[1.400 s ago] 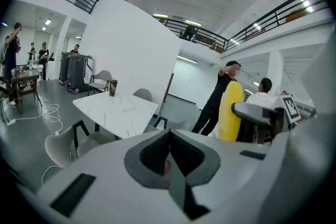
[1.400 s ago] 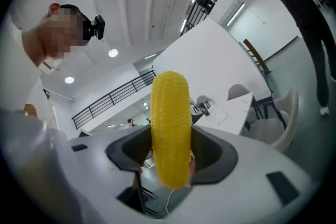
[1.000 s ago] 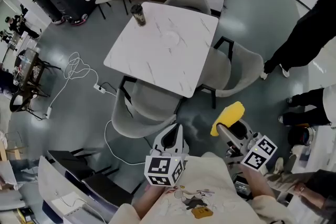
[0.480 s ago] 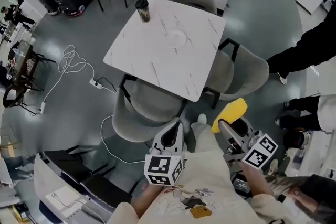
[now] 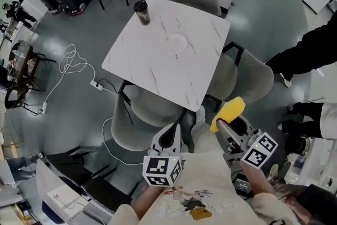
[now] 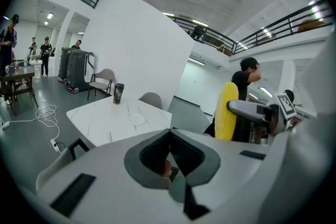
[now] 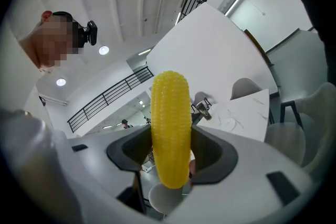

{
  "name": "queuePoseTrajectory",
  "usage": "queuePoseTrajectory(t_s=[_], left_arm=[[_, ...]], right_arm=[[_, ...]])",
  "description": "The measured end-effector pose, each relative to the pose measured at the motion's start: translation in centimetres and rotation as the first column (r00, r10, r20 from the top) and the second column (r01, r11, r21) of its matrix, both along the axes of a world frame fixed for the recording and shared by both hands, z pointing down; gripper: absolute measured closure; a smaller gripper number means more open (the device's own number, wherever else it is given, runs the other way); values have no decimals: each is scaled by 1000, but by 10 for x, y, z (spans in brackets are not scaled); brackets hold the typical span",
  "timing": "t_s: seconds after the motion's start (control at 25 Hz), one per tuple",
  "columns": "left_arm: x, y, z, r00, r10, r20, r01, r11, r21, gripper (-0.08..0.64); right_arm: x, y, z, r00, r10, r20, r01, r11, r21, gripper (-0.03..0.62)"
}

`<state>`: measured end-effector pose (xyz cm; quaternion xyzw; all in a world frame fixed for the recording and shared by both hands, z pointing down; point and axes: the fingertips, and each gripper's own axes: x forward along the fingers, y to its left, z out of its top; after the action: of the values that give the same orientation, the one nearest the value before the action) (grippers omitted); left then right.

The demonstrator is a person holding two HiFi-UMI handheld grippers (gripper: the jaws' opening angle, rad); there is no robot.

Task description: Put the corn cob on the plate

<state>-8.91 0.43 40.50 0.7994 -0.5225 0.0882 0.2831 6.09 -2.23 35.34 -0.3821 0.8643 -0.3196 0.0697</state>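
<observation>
A: Surface of the table (image 5: 158, 68)?
B: White, marble-veined, smooth, faint sheen.
A: And the corn cob (image 7: 169, 128)?
B: Bumpy kernel rows, glossy. The floor (image 5: 68, 108) beside the table: polished, reflective.

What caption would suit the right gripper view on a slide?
Right tool clamped on a yellow corn cob, with the white table and its plate beyond.

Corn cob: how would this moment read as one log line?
corn cob: gripped in right claw | left claw: shut, empty | plate: on marble table, cob not yet placed
</observation>
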Motion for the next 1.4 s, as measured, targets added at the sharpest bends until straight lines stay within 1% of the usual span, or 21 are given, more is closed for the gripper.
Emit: queuePoseTrajectory(t_s=[0.2, 0.32, 0.44, 0.64, 0.88, 1.08, 1.28, 1.4], left_arm=[[16, -48, 5, 999, -30, 13, 31, 999, -23, 555], [30, -82, 10, 998, -50, 23, 51, 998, -44, 555], [43, -117, 14, 996, -77, 49, 80, 995, -61, 555], [55, -164, 12, 987, -133, 94, 139, 989, -58, 555], [61, -188, 15, 971, -201, 129, 211, 975, -72, 555], [53, -196, 17, 956, -257, 141, 270, 959, -86, 555], [36, -204, 17, 946, -288, 147, 301, 951, -76, 555], [32, -209, 16, 946, -295, 137, 306, 949, -74, 555]], right_arm=[[12, -53, 4, 999, -45, -3, 45, 999, -6, 367], [24, -90, 7, 996, -82, -21, 82, 997, 5, 368], [36, -128, 13, 992, -124, -31, 124, 992, 7, 367], [50, -183, 23, 981, -194, -30, 194, 981, -2, 367], [50, -219, 30, 964, -267, -3, 267, 964, -7, 367], [44, -238, 39, 955, -296, 13, 297, 954, -36, 367], [33, -249, 41, 948, -318, 5, 318, 947, -41, 367], [27, -254, 41, 945, -326, -7, 325, 945, -45, 367]])
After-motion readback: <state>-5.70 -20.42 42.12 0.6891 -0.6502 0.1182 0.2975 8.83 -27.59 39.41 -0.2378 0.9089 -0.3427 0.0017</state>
